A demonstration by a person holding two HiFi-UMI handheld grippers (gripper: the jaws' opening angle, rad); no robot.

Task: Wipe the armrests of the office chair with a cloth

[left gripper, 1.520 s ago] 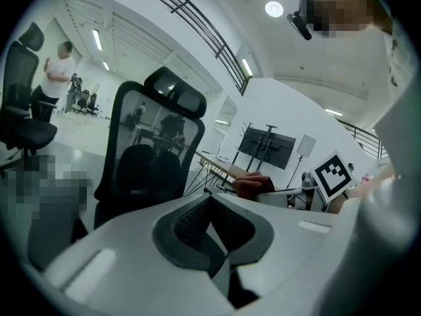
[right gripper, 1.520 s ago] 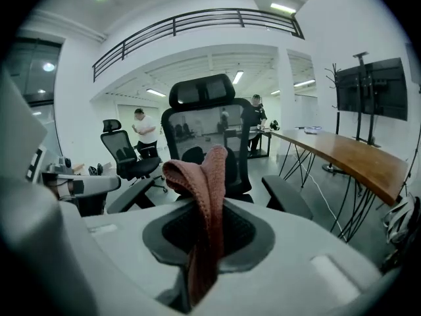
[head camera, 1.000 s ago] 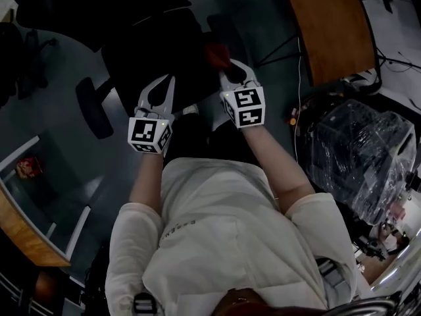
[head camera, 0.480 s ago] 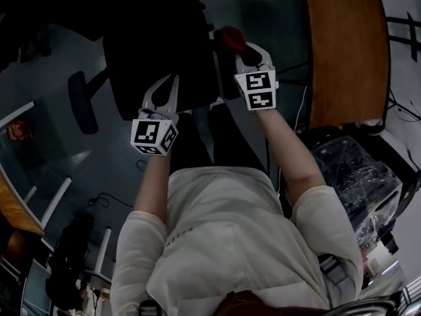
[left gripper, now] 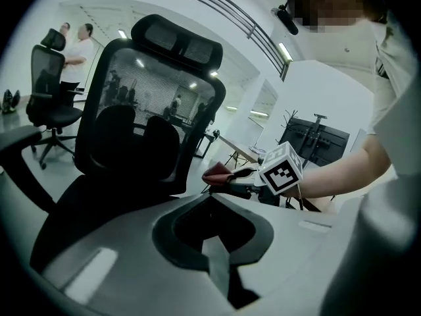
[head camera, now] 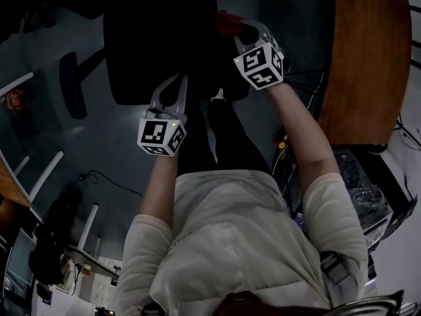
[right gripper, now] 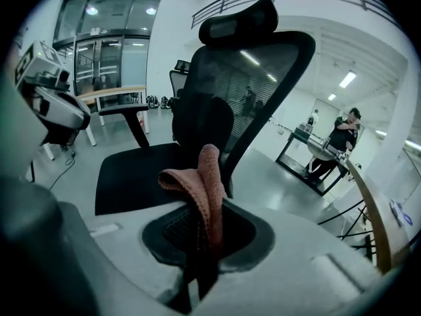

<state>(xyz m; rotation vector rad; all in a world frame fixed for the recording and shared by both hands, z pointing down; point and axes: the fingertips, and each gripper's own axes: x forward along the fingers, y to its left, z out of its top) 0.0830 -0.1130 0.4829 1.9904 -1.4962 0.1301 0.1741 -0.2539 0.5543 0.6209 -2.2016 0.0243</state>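
A black mesh-backed office chair [head camera: 154, 41] stands in front of me, and its left armrest [head camera: 71, 84] sticks out to the side. My right gripper [head camera: 238, 30] is shut on a red cloth [head camera: 225, 22] by the chair's right side; that armrest is hidden in the dark. In the right gripper view the cloth [right gripper: 200, 183] stands folded up out of the right gripper [right gripper: 209, 206], with the chair [right gripper: 217, 110] behind it. My left gripper [head camera: 176, 83] is shut and holds nothing, just before the seat. The left gripper [left gripper: 212, 197] view shows the chair back [left gripper: 151, 104] and the cloth [left gripper: 217, 173].
A wooden desk [head camera: 368, 58] runs along the right, with a plastic-wrapped object [head camera: 365, 199] near it. A cable [head camera: 105, 180] lies on the floor at the left. Another office chair [left gripper: 52, 91] and two people stand far back; a table [right gripper: 115, 94] stands behind the seat.
The right gripper with the cloth has moved forward and up along the chair's right side. The chair and the desk have shifted in the head view. The left gripper stays shut and has barely moved.
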